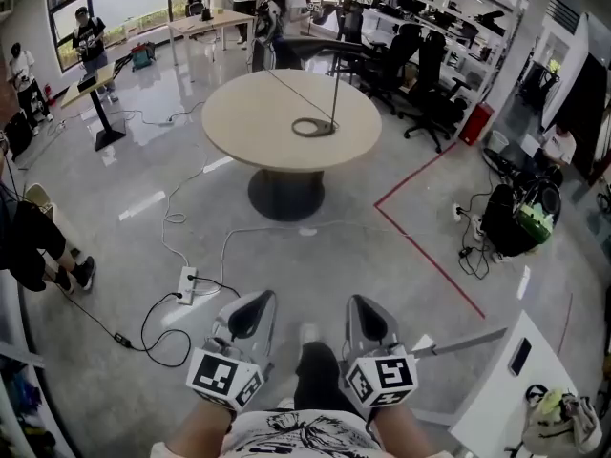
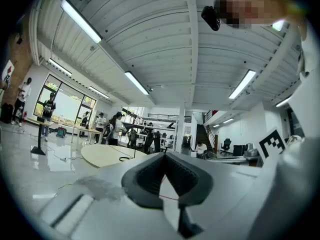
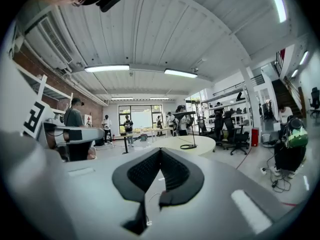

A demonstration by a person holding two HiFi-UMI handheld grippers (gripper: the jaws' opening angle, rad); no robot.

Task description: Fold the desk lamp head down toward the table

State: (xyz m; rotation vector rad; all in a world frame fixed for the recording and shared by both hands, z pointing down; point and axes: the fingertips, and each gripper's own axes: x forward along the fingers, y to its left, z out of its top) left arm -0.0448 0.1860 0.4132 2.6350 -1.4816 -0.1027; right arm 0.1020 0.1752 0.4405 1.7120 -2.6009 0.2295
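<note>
The desk lamp (image 1: pixel 334 92) stands on the round beige table (image 1: pixel 248 122), well ahead of me: a dark ring base (image 1: pixel 313 127), a thin upright pole and a long dark head held level at the top. In the right gripper view the lamp (image 3: pixel 190 130) rises just right of the jaws; in the left gripper view the lamp (image 2: pixel 134 152) is small, at the table's far side. My left gripper (image 1: pixel 260 300) and right gripper (image 1: pixel 359 301) are held low and close to my body, far from the table. Both are shut with nothing between the jaws.
A white power strip (image 1: pixel 187 284) and looping cables lie on the floor between me and the table. Red tape (image 1: pixel 430 256) runs across the floor on the right. Black office chairs (image 1: pixel 420 74) stand behind the table, a white desk (image 1: pixel 516 370) is at my right, and people stand at the back.
</note>
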